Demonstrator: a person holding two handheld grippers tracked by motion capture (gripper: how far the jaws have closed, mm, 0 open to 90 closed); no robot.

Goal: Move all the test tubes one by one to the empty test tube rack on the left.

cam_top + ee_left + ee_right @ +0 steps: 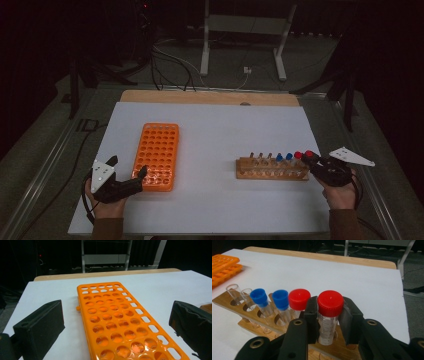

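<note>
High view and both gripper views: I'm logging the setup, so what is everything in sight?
Orange rack: one, orange, empty holes, left on the sheet.
Wooden rack: one, light wood, right on the sheet.
Red-capped tubes: two, at the wooden rack's right end.
Blue-capped tubes: two, beside the red ones.
Uncapped tubes: at least two, clear, left part of the wooden rack.
White sheet: one, over the table.
Left hand-held gripper: black, jaws open around the orange rack's near end.
Right hand-held gripper: black, jaws around the end red-capped tube.
</note>
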